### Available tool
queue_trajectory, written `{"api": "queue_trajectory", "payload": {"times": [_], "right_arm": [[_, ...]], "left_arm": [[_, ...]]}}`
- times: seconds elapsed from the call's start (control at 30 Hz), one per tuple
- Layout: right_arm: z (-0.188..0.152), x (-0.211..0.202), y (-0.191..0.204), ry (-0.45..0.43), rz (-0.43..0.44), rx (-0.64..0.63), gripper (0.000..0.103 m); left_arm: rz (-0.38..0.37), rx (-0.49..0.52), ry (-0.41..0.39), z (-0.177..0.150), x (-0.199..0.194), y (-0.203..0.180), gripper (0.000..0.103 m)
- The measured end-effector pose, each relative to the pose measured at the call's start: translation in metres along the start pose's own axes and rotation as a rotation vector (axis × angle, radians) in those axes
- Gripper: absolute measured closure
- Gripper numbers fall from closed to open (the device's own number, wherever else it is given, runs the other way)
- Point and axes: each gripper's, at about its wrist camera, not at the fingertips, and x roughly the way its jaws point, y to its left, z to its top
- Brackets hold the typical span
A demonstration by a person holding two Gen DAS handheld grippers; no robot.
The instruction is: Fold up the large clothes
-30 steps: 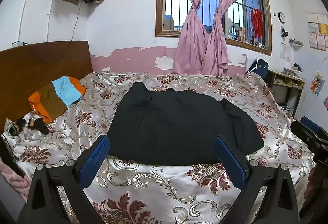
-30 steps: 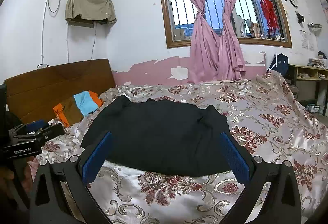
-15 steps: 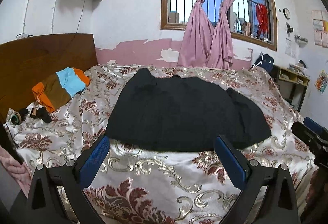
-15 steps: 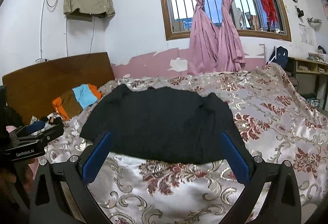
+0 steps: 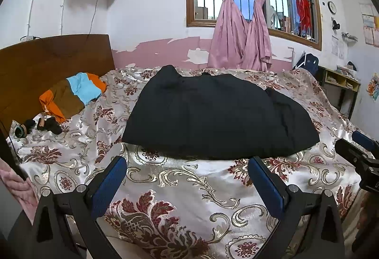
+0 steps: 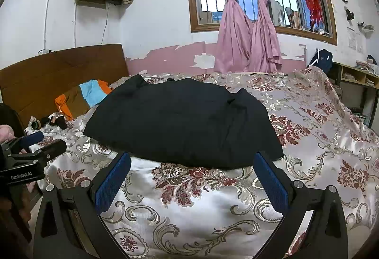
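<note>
From my left wrist camera, my left gripper (image 5: 186, 165) has its fingers spread wide and grasps nothing, above the flowered bedspread (image 5: 165, 199), and the black garment (image 5: 218, 112) lies flat in the middle of the bed, just beyond my fingertips. From my right wrist camera, my right gripper (image 6: 193, 160) is also spread and empty, with the same black garment (image 6: 180, 121) spread on the bedspread (image 6: 201, 206) right in front of its blue pads (image 6: 112, 182).
</note>
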Motion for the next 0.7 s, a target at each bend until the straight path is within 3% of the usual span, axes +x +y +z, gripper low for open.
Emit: {"api": "queue_trajectory", "payload": {"times": [0.7], "right_arm": [[0.0001, -0.0016, -0.0008, 0.000, 0.000, 0.008, 0.002]], "left_arm": [[-0.013, 0.011, -0.006, 0.0016, -0.0001, 0.0026, 0.000]]}}
